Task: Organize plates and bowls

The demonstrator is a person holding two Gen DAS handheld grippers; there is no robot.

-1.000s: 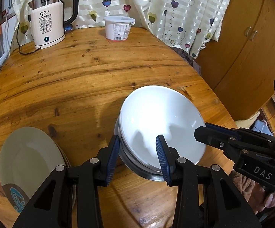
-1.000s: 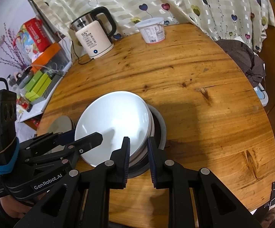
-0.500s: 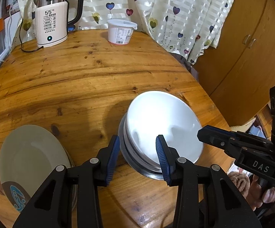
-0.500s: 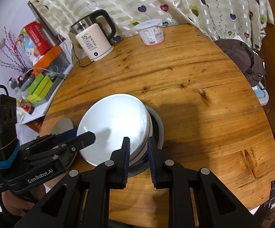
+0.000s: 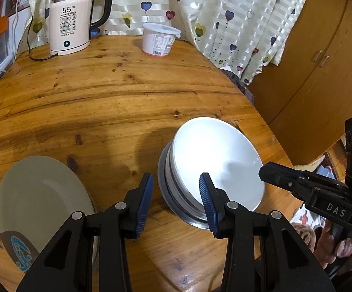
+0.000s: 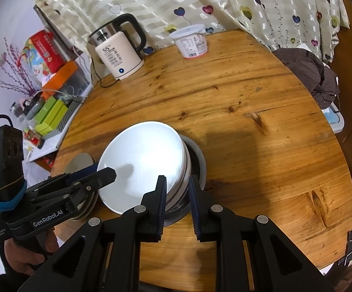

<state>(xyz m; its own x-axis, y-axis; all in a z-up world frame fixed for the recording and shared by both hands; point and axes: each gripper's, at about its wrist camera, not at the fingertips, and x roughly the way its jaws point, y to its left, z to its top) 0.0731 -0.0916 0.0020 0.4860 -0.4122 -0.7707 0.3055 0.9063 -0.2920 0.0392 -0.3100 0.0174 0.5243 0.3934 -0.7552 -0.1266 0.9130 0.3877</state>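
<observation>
On table [image 6: 249, 146]: right gripper [image 6: 177, 198] clamps tilted white bowls [image 6: 141, 163] over steel pan [image 6: 197, 160]. Left gripper [image 5: 176, 198] half-open, empty. Only left view shows full plate [image 5: 39, 194].

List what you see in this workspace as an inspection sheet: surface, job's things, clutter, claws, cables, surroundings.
Surface: round wooden table, knotty and scuffed.
Job's things: white bowls stacked and tilted in a metal bowl; grey plate with a blue motif at the table's edge.
Clutter: kettle and lidded white tub at the far side.
Claws: right claw shut on the white bowls' rim; left claw open at the stack's other side, not pressing.
Cables: kettle cord trails off the table.
Surroundings: heart-print curtain, wooden cabinet, green boxes on a side shelf.
</observation>
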